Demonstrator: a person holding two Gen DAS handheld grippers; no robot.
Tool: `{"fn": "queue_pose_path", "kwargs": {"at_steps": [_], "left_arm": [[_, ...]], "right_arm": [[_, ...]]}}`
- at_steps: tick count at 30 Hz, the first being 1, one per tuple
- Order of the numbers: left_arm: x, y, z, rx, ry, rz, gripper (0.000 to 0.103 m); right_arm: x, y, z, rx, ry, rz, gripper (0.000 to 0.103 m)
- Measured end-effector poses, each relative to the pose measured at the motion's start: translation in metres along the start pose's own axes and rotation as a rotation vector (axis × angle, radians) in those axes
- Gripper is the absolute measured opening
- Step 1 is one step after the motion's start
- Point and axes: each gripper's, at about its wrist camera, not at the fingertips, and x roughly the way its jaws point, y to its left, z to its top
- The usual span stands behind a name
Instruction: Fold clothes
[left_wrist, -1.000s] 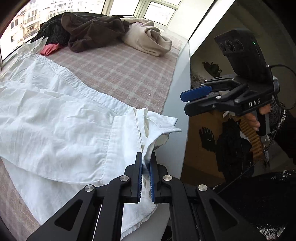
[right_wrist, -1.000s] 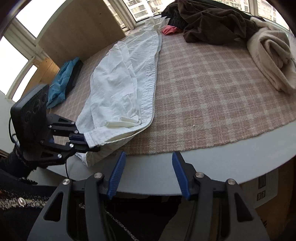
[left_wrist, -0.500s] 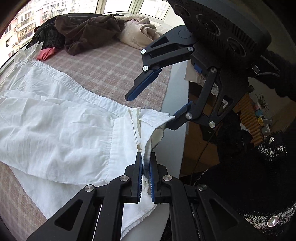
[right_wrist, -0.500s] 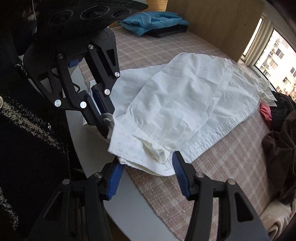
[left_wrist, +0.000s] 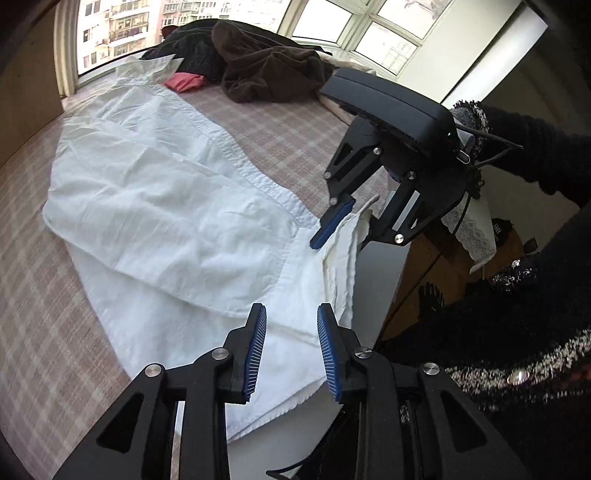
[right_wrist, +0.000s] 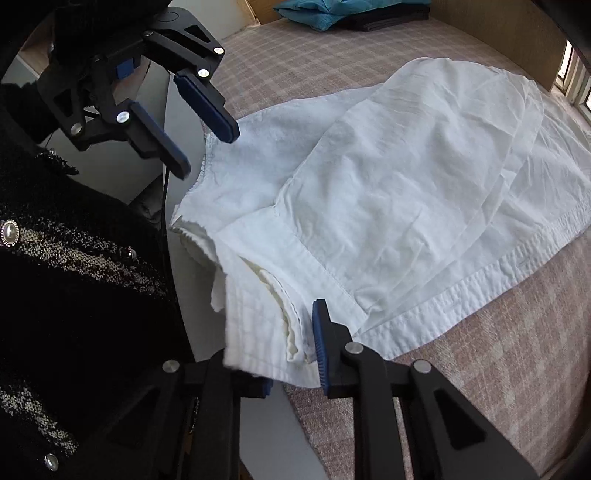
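1. The left hand-held gripper (left_wrist: 290, 347) stands with its jaws apart, gripping nothing, over the near hem of the white garment (left_wrist: 177, 221).
2. The right hand-held gripper (right_wrist: 291, 350) is spread wide, with the garment's corner lying between its fingers; they have not closed on the cloth.
3. The white garment lies spread on the checked cloth (left_wrist: 295, 136) that covers the worktop (right_wrist: 177, 122), its corner at the near edge.
4. Beyond it lies a dark clothes pile (left_wrist: 258, 70); folded blue clothing (right_wrist: 321, 14) sits well apart.
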Motion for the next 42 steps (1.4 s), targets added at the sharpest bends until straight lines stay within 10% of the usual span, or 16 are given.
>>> {"fn": "queue_pose_path", "kwargs": {"at_steps": [6,15,22,28,34,42], "left_arm": [[-0.039,0.047,-0.027,-0.064,0.014,0.157,0.032],[0.029,0.067,0.078,0.245,0.015,-0.02,0.032],[0.091,0.082,0.059,0.456,0.214,0.071,0.033],[0.043,0.117,0.063,0.307,0.17,-0.086,0.033],[0.018,0.183,0.071,0.146,0.071,0.061,0.034],[0.035,0.208,0.071,0.011,-0.017,0.049,0.037]], "right_arm": [[-0.012,0.007,0.005,-0.015,-0.062,0.015,0.014],[-0.039,-0.015,0.003,0.121,-0.205,0.115,0.009],[-0.055,-0.039,0.008,0.223,-0.273,0.125,0.007],[-0.08,-0.089,0.009,0.374,-0.4,0.184,0.007],[-0.081,-0.186,0.013,0.568,-0.457,0.145,0.007],[-0.029,-0.24,0.002,0.765,-0.34,0.122,0.007]]}}
